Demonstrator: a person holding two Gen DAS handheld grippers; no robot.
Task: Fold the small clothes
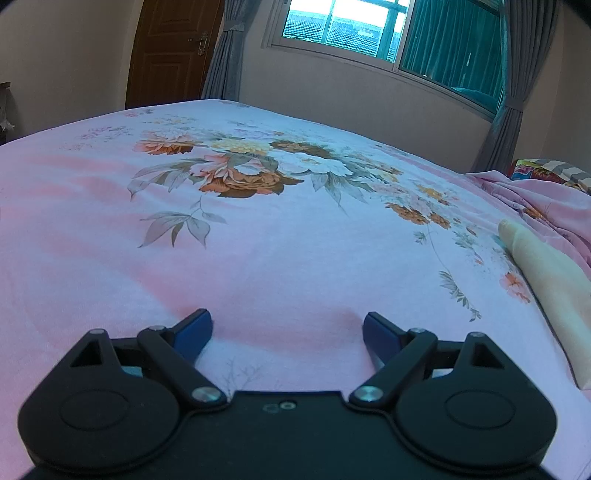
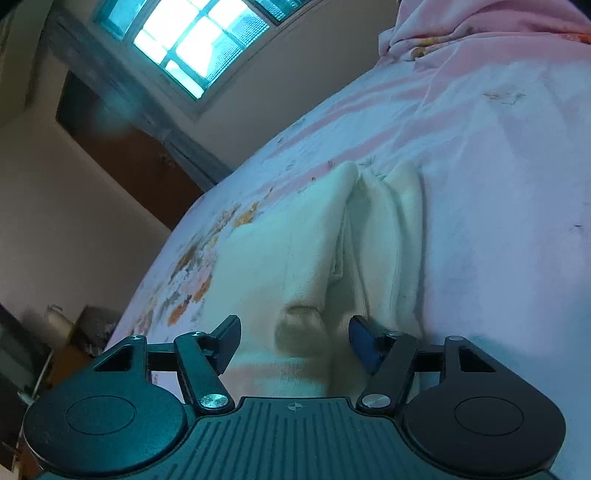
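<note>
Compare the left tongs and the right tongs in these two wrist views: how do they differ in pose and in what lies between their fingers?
The left tongs stand wide apart over the bare floral bedsheet; the right tongs stand less wide. Nothing lies between the left fingers, while a raised fold of the cream garment sits between the right fingers, unpinched. The left view is level; the right view is tilted. Both have blue pads and are open.

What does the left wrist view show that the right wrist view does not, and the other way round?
Only the left wrist view shows the left gripper, open over bare sheet, the big flower print and a colourful pillow. Only the right wrist view shows the right gripper, open with a raised fold of the cream garment between its fingers, not pinched. Both show the pink bed sheet, the garment, the window and the brown door.
</note>
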